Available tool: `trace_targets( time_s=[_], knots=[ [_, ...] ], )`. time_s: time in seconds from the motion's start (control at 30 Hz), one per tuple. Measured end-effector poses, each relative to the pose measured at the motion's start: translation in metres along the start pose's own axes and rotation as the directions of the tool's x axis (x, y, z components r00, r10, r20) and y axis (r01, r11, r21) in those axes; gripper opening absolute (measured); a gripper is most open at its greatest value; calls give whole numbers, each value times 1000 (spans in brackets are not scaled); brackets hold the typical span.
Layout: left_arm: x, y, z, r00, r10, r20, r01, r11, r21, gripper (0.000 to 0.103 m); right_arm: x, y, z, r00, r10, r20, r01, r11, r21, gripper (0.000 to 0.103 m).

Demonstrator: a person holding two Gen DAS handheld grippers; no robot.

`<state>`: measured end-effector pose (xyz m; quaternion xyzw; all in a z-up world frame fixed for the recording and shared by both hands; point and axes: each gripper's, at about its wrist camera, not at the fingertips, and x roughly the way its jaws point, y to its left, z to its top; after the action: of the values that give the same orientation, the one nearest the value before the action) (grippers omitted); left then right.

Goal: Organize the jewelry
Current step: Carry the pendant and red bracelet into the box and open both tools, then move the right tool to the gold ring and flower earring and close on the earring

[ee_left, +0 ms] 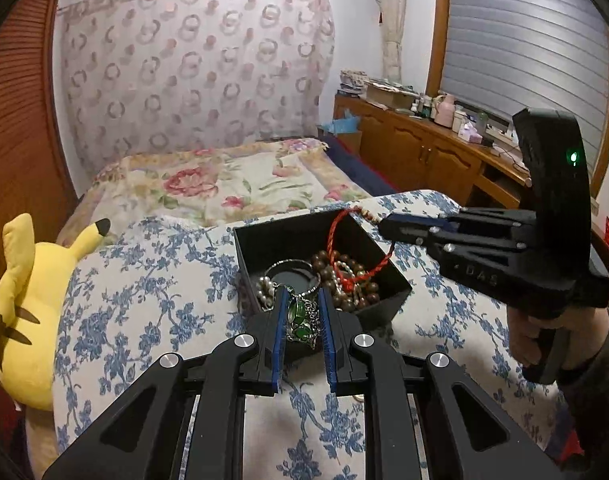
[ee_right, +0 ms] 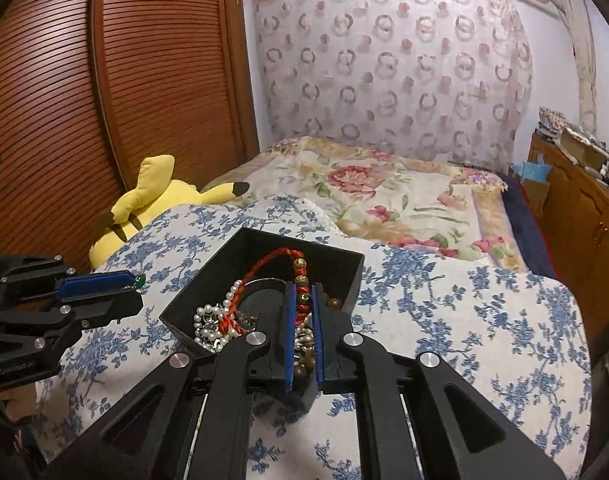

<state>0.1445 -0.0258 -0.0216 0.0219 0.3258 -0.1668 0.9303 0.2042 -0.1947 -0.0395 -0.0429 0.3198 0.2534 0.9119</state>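
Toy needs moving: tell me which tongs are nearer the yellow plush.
Left. The left tongs, gripping a green-stone chain, are at the edge of the black box facing the plush; the right tongs, gripping a red cord, are across the box.

The black box sits on the blue-flowered cover, its top open but crowded with beads and bracelets. The left gripper and right gripper crowd its near edges. Bare cover lies around; a yellow plush toy blocks the far left.
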Motion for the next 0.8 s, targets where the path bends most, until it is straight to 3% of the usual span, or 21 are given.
trace_targets(
  time_s=[0.13,0.43,0.73,0.8],
  knots=[
    [8,4,10,1000,-1,0,1,1000,-10,15,5,4,-5,1000,5,-15,-5,1000,-18,31],
    [30,-3,38,1000,0,-2,0,1000,11,15,-13,-1,-17,1000,-8,0,8,1000,-24,31],
    [53,-5,44,1000,4,-29,-4,1000,13,15,-29,-2,-35,1000,10,2,-10,1000,-11,32],
    [57,-5,43,999,9,-40,-9,1000,12,19,-30,0,-40,1000,17,-4,-17,1000,-9,32]
  ],
)
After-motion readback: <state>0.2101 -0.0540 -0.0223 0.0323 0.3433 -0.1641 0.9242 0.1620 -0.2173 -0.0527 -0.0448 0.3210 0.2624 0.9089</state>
